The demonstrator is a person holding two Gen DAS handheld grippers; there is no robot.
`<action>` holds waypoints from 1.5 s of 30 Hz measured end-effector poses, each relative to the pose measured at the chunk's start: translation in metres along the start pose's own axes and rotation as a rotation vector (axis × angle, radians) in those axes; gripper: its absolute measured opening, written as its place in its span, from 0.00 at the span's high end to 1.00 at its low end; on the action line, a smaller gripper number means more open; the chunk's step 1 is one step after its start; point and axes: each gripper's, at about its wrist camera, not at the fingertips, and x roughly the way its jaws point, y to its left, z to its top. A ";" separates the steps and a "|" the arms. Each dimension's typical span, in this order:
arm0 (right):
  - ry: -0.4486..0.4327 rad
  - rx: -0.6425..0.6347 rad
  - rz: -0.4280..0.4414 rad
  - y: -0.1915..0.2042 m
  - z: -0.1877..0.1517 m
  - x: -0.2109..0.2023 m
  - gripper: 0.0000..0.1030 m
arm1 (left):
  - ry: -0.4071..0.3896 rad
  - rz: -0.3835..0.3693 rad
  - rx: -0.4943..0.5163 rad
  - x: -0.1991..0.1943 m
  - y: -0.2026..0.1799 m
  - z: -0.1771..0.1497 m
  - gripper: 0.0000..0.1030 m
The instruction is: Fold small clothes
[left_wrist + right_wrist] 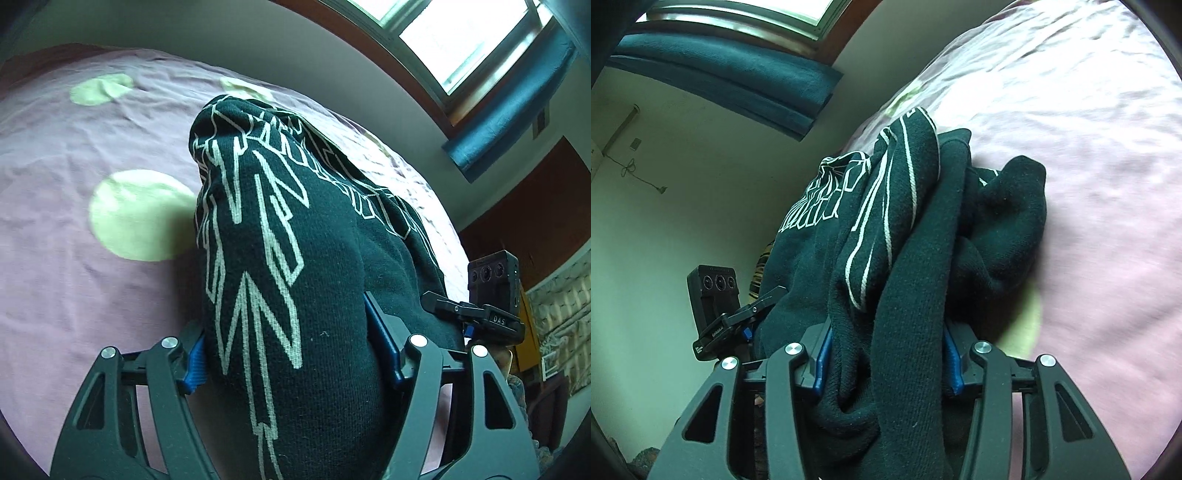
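Over the bed (74,229) we've got both the left gripper (291,354) and right gripper (886,358) clamped on the bunched black garment (280,229); best to spread it flat before folding.

Black gripper (295,354), blue pads (384,343), silver screws.

Black garment (295,258) with white angular line print; pink bedsheet (74,240) dotted with pale yellow-green circles; teal curtain (720,74); blue pads (823,362) on black fingers.
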 end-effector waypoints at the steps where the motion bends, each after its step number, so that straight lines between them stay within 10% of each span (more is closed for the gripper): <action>1: 0.008 -0.001 0.010 0.002 0.002 0.009 0.54 | -0.001 0.003 -0.007 -0.002 0.005 0.000 0.31; 14: 0.026 0.047 0.048 -0.013 -0.008 0.021 0.53 | 0.015 -0.059 -0.079 0.014 0.037 -0.010 0.28; 22: -0.014 0.037 -0.004 -0.002 -0.015 0.011 0.29 | 0.007 -0.048 -0.063 -0.010 0.025 -0.026 0.14; 35: -0.014 0.003 -0.078 0.012 -0.062 -0.021 0.22 | 0.047 0.006 -0.024 -0.026 0.017 -0.088 0.11; 40: 0.027 0.092 -0.032 -0.004 -0.074 -0.010 0.66 | 0.064 -0.003 -0.019 -0.025 0.018 -0.087 0.21; 45: 0.011 0.071 -0.031 -0.001 -0.077 -0.011 0.66 | 0.064 -0.021 -0.024 -0.023 0.024 -0.090 0.20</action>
